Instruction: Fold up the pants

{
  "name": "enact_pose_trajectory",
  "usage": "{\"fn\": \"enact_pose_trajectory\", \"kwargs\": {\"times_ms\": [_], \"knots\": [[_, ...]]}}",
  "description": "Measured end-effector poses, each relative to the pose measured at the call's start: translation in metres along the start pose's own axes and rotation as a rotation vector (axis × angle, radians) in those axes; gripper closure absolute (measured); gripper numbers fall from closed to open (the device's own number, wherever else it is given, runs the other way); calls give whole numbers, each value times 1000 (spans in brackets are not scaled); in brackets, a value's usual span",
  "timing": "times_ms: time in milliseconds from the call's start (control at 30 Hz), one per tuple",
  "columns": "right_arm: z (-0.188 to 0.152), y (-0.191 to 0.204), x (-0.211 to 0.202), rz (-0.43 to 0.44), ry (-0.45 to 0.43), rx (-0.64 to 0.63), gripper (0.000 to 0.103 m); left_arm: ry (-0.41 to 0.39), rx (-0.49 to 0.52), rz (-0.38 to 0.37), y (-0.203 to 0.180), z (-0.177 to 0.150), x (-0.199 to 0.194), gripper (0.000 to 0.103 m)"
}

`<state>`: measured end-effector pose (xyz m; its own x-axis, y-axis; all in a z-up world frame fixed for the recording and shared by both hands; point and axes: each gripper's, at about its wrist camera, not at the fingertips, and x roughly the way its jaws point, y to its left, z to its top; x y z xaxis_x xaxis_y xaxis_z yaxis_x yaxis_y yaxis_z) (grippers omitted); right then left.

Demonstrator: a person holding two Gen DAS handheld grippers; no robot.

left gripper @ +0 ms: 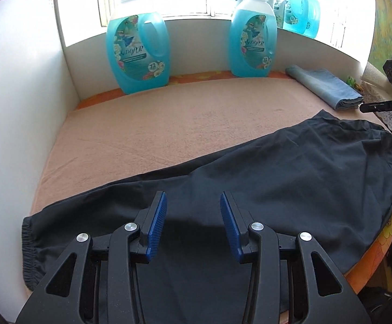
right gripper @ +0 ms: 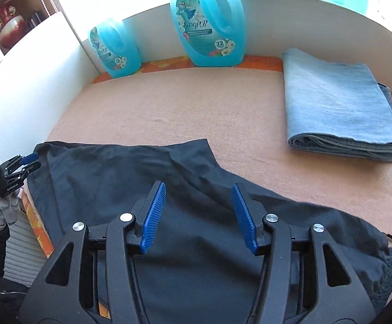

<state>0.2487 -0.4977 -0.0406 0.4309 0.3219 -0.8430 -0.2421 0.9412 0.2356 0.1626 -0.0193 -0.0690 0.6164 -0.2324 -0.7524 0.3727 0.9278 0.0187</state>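
- Peach terry cover [left gripper: 169,124] spreads over the work surface, with an orange flowered cloth [left gripper: 379,245] showing at its edges; white panels wall the left and the back, and a bright window stands behind.
- Left gripper [left gripper: 193,224]: tilted down over the near part of the black pants [left gripper: 290,178], blue pads [left gripper: 156,224] apart, nothing between them, no grip on the cloth.
- Right gripper [right gripper: 198,216]: likewise tilted down above the pants, jaws parted somewhat wider, nothing gripped.
- In the right wrist view the left gripper appears at the far left edge, carried by a gloved hand [right gripper: 4,208] with a dark sleeve below it.
- Black pants, one pair: laid flat along the near edge of the cover, elastic cuff [left gripper: 31,248] at the left end, gathered waistband at the right.
- Folded blue jeans [right gripper: 339,113], one item: on the cover at far right, well apart from the pants.
- Blue detergent jugs, two on the surface: one at back left [left gripper: 139,51], one at back centre [left gripper: 252,37], both upright against the rear panel.
- More blue bottles on the windowsill [left gripper: 301,13]; count not clear.
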Motion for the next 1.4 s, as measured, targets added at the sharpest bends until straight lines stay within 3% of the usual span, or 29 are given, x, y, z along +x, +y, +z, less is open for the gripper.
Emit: {"fn": "enact_pose_trajectory", "kwargs": {"times_ms": [233, 400, 433, 467, 500, 533, 667, 733, 867, 900, 967, 1000, 1100, 1167, 1267, 1400], "knots": [[29, -5, 80, 27, 141, -15, 49, 52, -77, 76, 39, -8, 23, 62], [27, -4, 97, 72, 138, -7, 49, 63, -141, 134, 72, -22, 23, 62], [26, -3, 97, 85, 130, 1, 53, 60, -160, 141, 79, -25, 22, 62], [25, -2, 97, 97, 121, 5, 75, 60, -178, 147, 85, -28, 22, 62], [24, 1, 97, 107, 123, 2, 90, 62, -193, 152, 90, -31, 23, 62], [23, 5, 94, 98, 105, -8, 96, 63, -204, 159, 94, -34, 25, 62], [31, 14, 56, -16, -79, -62, 100, 63, -258, 187, 110, -46, 29, 62], [37, 7, 49, -27, -106, -47, 100, 64, -271, 210, 116, -50, 32, 62], [40, 4, 66, -36, -44, -39, 98, 55, -295, 246, 127, -51, 32, 52], [41, 2, 69, -31, -24, -24, 95, 54, -304, 260, 130, -51, 32, 52], [38, -1, 65, -42, -31, 3, 73, 53, -313, 295, 136, -49, 31, 53], [35, -1, 59, -41, -44, 6, 68, 59, -310, 336, 140, -50, 31, 53], [17, 0, 24, -41, -93, -2, 64, 78, -349, 363, 156, -52, 31, 53], [3, -5, -5, -40, -148, 21, 62, 81, -346, 387, 159, -51, 30, 53], [-34, -21, -49, -63, -216, 85, 60, 75, -264, 498, 157, -49, 32, 53], [-103, -42, -93, -180, -263, 180, 60, 60, -304, 434, 163, -50, 22, 53]]}}
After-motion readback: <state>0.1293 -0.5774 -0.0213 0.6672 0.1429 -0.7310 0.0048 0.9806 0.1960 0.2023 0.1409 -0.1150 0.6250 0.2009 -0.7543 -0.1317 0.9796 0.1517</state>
